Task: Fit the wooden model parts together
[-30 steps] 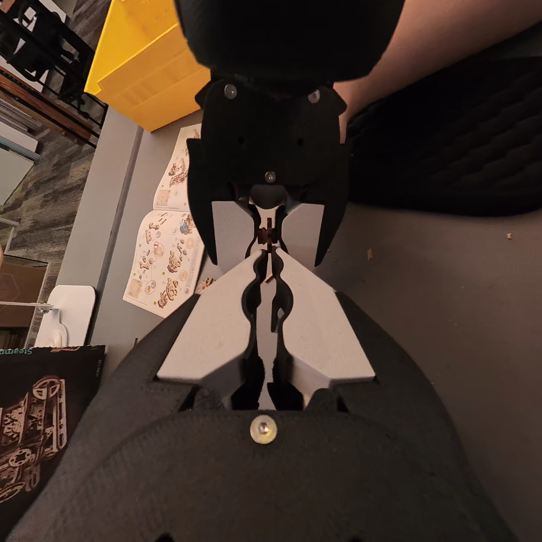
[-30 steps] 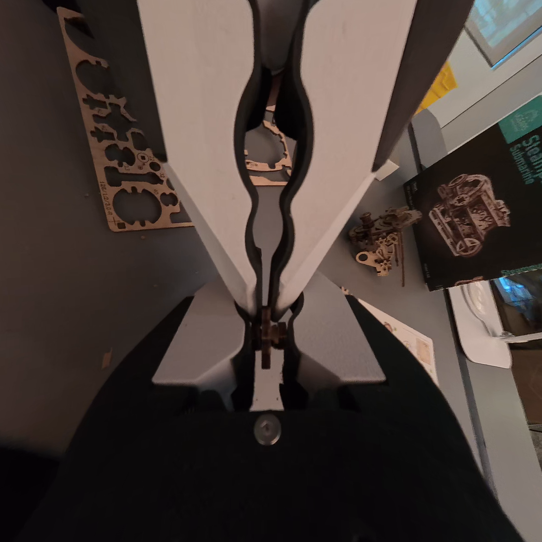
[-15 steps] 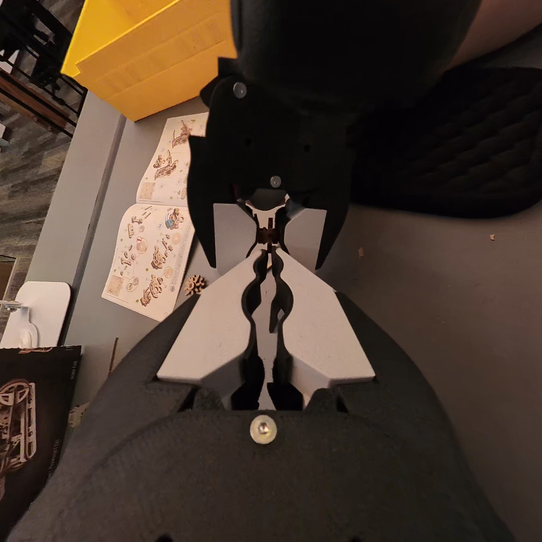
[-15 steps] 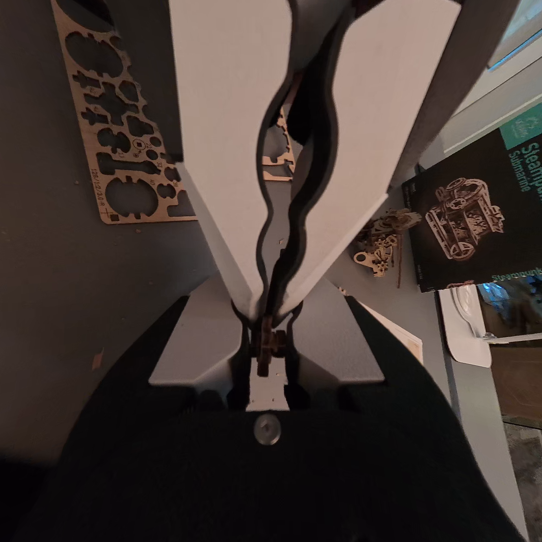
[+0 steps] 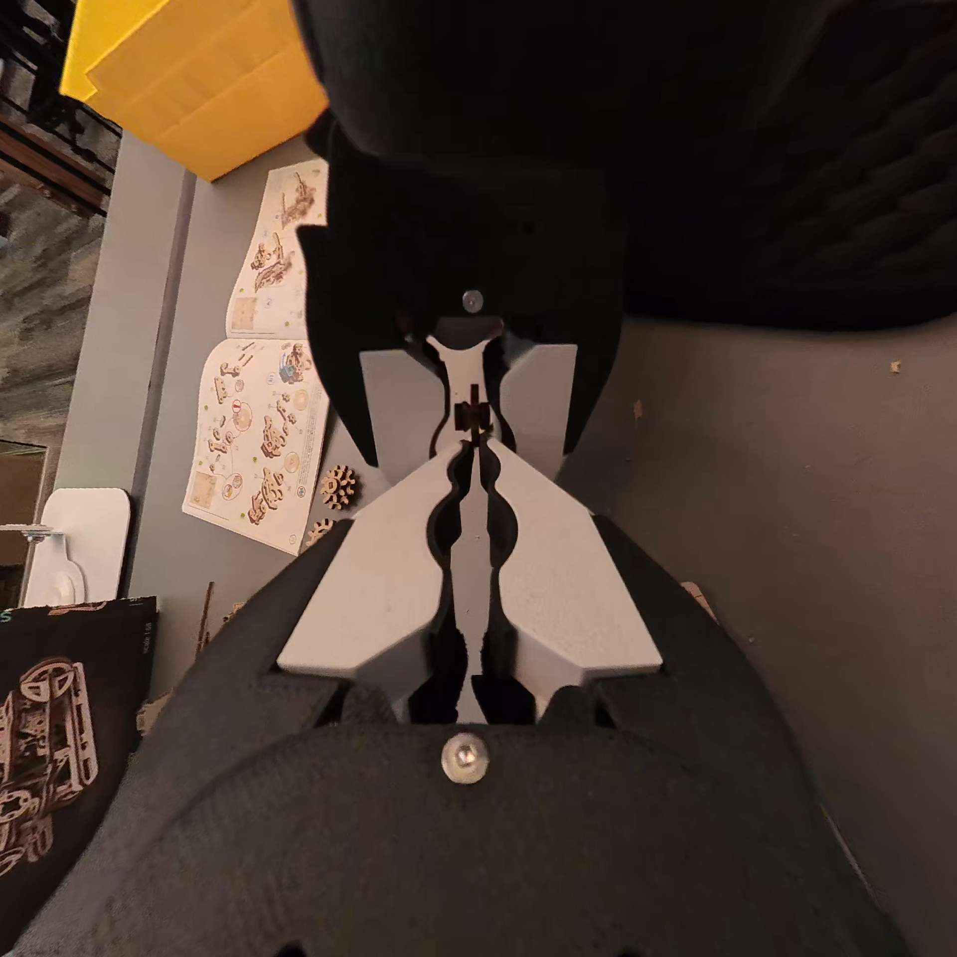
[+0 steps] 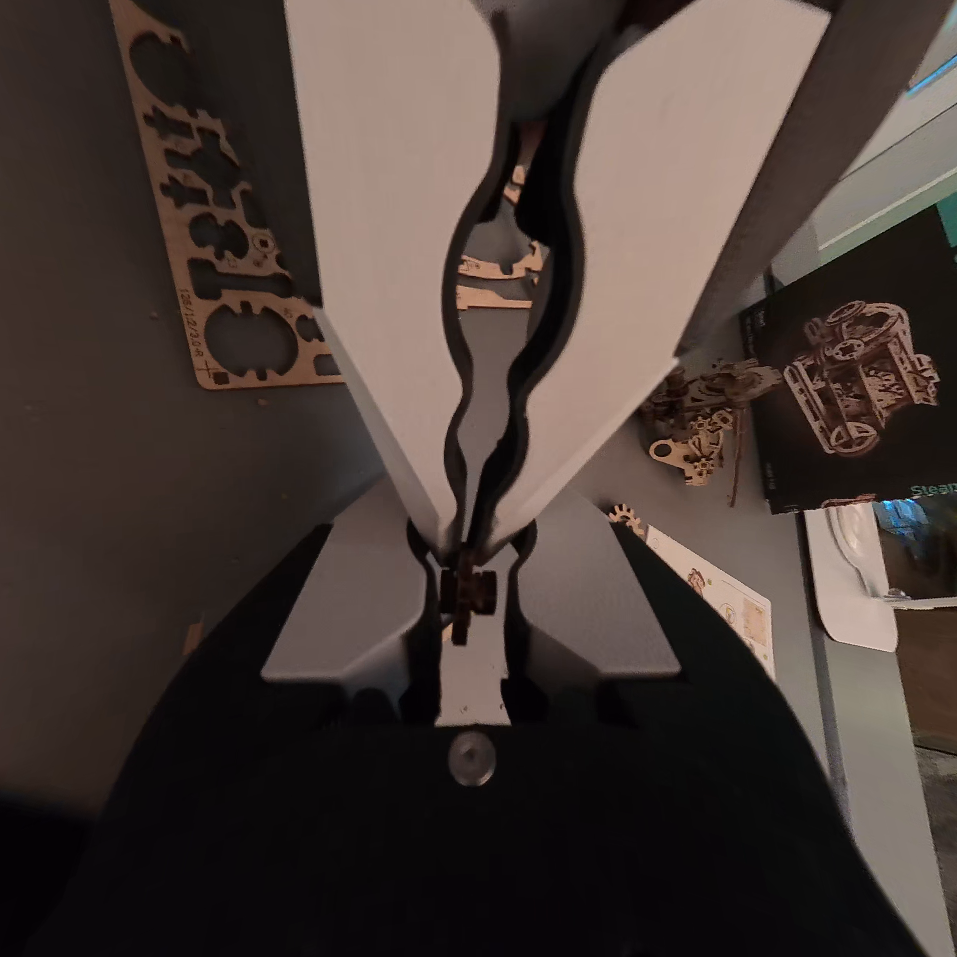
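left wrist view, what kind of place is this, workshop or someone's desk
Probably a hobby desk set up for building a wooden model kit. On the grey table lie an open instruction booklet, loose wooden gears and the kit's black box, with a yellow bin behind.

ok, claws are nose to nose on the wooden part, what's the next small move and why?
Probably a short straight push of the left claw toward the right claw: their tips meet, both look shut on the wooden part, lined up on one axis, though seating is hidden.
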Motion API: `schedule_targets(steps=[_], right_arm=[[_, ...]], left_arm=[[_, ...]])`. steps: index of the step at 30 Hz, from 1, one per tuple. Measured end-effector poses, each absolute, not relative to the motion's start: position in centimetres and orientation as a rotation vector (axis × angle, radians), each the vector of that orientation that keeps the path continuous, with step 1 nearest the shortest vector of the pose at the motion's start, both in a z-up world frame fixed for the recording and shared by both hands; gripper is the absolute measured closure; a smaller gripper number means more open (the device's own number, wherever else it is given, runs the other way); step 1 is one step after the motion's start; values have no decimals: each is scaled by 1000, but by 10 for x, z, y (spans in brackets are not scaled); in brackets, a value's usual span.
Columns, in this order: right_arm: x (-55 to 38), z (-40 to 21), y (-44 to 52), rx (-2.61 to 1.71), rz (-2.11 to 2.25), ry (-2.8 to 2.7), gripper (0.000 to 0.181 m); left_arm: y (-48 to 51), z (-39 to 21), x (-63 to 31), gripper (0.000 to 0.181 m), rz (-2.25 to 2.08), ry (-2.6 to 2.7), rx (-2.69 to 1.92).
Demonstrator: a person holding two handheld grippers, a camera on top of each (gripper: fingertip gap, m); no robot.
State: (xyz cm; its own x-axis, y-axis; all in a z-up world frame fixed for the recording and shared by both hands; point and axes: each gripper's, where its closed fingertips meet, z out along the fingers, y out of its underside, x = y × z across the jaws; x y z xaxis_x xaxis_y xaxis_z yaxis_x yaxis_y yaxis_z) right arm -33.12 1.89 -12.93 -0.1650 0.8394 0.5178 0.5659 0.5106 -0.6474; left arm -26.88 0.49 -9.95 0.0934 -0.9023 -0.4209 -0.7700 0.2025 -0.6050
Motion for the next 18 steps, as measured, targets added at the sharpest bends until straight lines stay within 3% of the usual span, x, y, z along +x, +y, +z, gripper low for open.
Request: schedule_targets(steps=[18], right_arm=[[-331,-130,31,-1136,241,-1788,171]], left_arm=[[6,-100,-270,180,-245,1672,-1621]])
